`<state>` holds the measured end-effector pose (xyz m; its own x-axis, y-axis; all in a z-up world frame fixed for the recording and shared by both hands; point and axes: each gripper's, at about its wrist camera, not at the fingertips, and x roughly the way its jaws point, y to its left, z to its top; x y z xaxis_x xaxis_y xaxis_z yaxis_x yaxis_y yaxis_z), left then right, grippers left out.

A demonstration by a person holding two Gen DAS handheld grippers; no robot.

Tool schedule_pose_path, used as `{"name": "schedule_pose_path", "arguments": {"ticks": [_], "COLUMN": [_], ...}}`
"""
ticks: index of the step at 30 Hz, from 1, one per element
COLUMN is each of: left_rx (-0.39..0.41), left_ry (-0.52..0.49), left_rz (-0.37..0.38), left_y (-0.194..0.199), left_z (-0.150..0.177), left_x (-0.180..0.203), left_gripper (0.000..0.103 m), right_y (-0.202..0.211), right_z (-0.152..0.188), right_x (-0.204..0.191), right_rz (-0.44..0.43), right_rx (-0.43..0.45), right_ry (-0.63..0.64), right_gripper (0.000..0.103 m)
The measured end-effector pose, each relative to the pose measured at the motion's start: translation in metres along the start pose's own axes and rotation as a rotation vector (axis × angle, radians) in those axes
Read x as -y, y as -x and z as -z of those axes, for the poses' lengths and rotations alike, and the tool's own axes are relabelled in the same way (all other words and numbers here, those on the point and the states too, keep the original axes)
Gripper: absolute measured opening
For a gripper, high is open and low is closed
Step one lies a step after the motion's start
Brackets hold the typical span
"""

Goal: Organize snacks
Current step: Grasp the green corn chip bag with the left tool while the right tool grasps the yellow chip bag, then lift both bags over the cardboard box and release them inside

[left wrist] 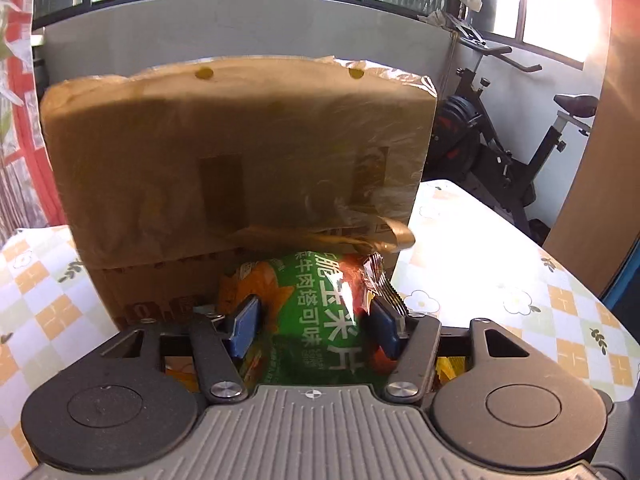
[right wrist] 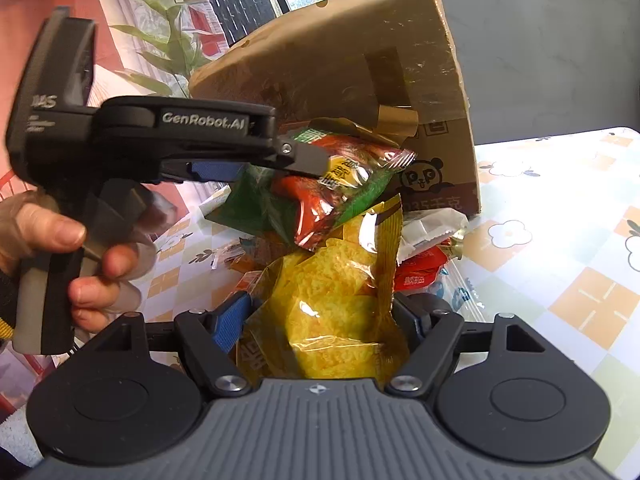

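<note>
Gripping a green-and-red snack bag (left wrist: 316,320) between its blue pads, the left gripper (left wrist: 316,320) is closed about halfway on the packet and holds it in the air just in front of a tape-wrapped cardboard box (left wrist: 236,152), apparently the bin the snacks are being sorted into. The right wrist view shows the same packet (right wrist: 340,184) pinched at its upper edge by the left gripper (right wrist: 308,160), with a person's hand (right wrist: 60,256) around the handle. Below it, the right gripper (right wrist: 328,328) stands fairly wide and is closed on a puffy yellow chip bag (right wrist: 336,292), whose bulk keeps the jaws apart; it seems held ready for its own turn. Both bags sit close together, the green one almost over the yellow one's top, so the two could snag as either moves. The box's raised flap (right wrist: 360,60) leans over the opening and narrows the way in. More packets, among them a red wrapper (right wrist: 420,272), lie loose on the checked tablecloth (right wrist: 560,240) beside the box. An exercise bike (left wrist: 516,152) stands beyond the table.
</note>
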<state>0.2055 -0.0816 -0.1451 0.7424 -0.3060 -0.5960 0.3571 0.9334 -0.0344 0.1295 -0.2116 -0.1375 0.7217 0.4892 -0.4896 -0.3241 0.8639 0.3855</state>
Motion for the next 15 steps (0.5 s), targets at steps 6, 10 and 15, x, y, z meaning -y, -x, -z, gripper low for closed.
{"name": "schedule_pose_path", "arguments": {"ticks": [6,10,15], "left_rx": [0.052,0.096,0.084], "left_ry": [0.007,0.06,0.129], "left_rz": [-0.04,-0.071,-0.141], "left_y": [0.031,0.057,0.074], "left_z": [0.013,0.027,0.056], "left_x": [-0.006,-0.018,-0.034], "left_gripper": [0.053,0.05,0.043], "right_y": [0.006,0.01,0.013], "right_z": [0.0,0.0,0.0], "right_x": [0.004,0.005,0.005], "right_rz": [0.005,0.021,0.031], "right_rx": [0.016,0.024,0.025], "right_ry": [-0.024,-0.033,-0.039], "right_gripper": [0.076,0.076,0.076]}}
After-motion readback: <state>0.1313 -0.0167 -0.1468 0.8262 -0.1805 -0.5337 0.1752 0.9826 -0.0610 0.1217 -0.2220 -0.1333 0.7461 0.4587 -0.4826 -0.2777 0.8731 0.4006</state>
